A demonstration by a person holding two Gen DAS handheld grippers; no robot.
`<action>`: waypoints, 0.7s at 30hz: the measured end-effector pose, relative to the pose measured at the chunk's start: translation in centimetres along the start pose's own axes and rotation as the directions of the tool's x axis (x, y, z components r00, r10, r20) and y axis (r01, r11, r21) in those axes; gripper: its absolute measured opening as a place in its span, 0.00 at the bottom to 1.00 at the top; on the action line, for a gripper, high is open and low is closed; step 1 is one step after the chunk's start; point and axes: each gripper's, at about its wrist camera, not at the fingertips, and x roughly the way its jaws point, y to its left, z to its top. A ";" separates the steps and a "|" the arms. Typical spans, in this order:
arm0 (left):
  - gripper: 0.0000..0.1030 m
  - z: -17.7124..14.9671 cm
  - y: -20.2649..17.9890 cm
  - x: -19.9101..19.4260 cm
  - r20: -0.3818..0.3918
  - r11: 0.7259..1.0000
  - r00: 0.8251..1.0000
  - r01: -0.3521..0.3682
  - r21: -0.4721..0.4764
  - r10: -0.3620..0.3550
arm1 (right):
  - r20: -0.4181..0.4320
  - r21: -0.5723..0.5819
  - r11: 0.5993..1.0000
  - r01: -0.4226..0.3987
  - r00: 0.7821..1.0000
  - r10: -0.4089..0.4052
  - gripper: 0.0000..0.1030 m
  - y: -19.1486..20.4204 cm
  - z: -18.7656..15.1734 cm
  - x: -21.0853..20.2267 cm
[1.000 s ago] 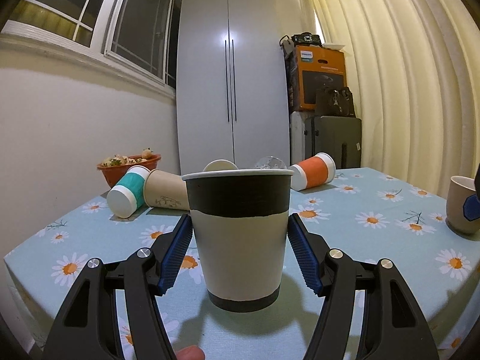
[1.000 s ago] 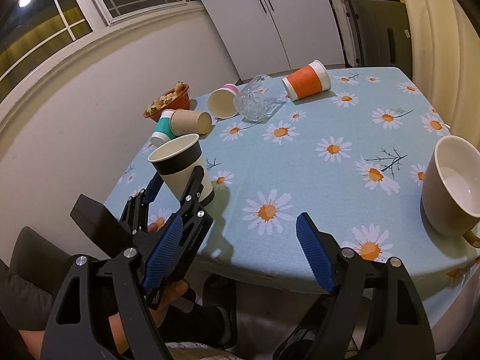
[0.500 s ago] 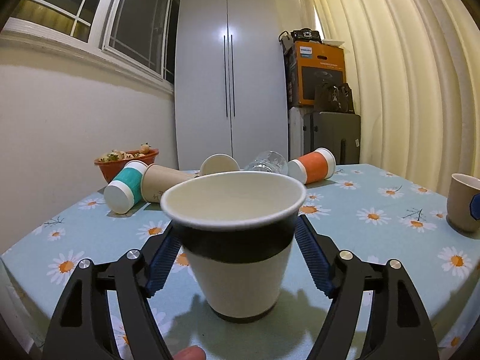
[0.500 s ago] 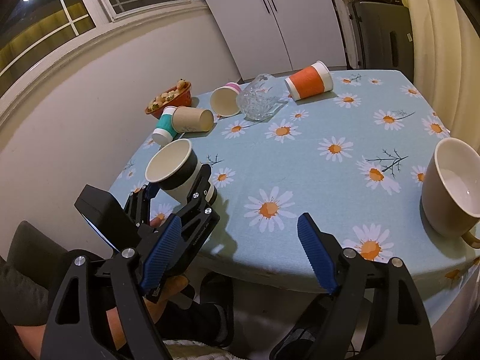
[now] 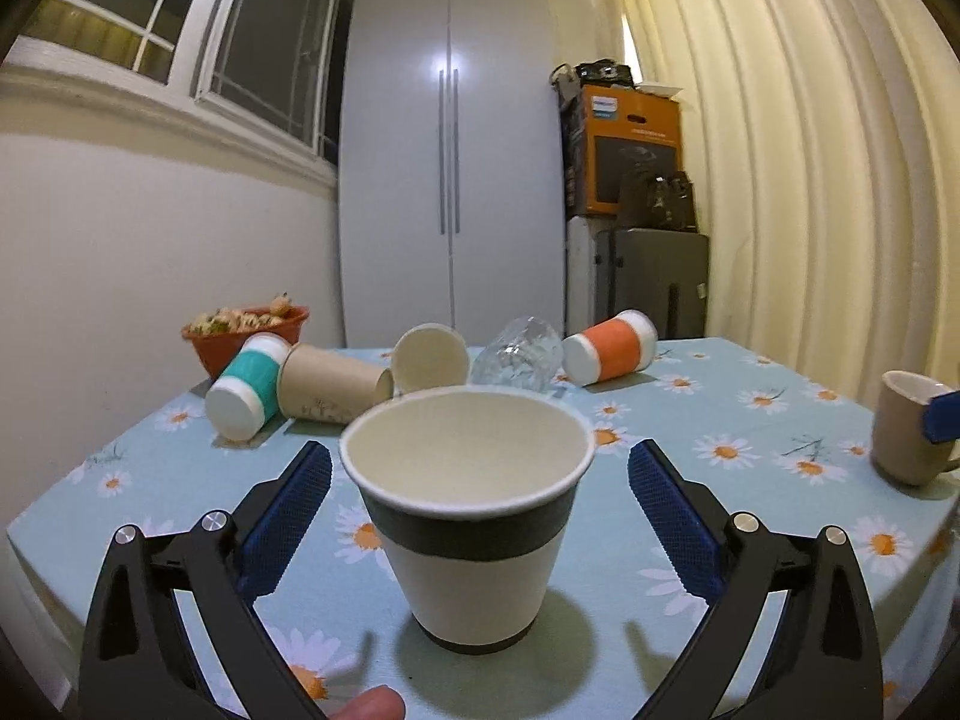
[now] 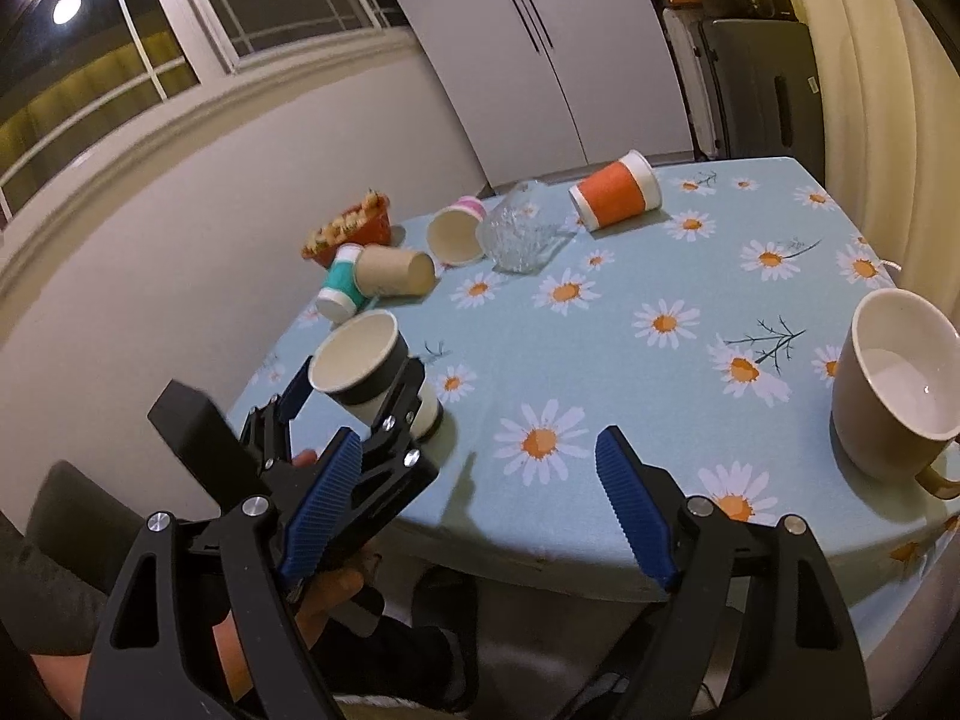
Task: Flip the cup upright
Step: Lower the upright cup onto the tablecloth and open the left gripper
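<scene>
A white paper cup with black bands (image 5: 471, 516) stands upright on the daisy tablecloth (image 5: 750, 516) near the front left edge, mouth up; it also shows in the right wrist view (image 6: 366, 372). My left gripper (image 5: 480, 522) is open, its blue pads apart from the cup on both sides; it shows in the right wrist view (image 6: 354, 396) too. My right gripper (image 6: 474, 510) is open and empty, above the table's front edge.
Lying on their sides at the back: a teal cup (image 5: 243, 387), a brown cup (image 5: 330, 384), a pink-rimmed cup (image 6: 456, 231), a glass (image 6: 519, 234), an orange cup (image 5: 609, 348). An orange bowl (image 5: 240, 330) back left. A beige mug (image 6: 894, 384) at right.
My left gripper has opened and let go of the black-and-white cup, which now stands free on the table. The left gripper has risen and drawn back a little. The right gripper hardly moved.
</scene>
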 end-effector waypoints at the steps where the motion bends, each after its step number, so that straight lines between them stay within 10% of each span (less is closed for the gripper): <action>1: 0.94 0.3 0.1 -0.4 -0.001 1.000 1.000 0.005 0.003 -0.005 | 0.007 0.001 1.000 -0.004 1.000 0.004 0.78 0.0 0.0 -0.2; 21: 0.94 7.9 6.7 -10.8 -0.128 0.974 0.967 0.226 0.014 -0.222 | 0.131 -0.146 0.980 0.136 0.984 -0.117 0.81 5.0 -2.1 -5.2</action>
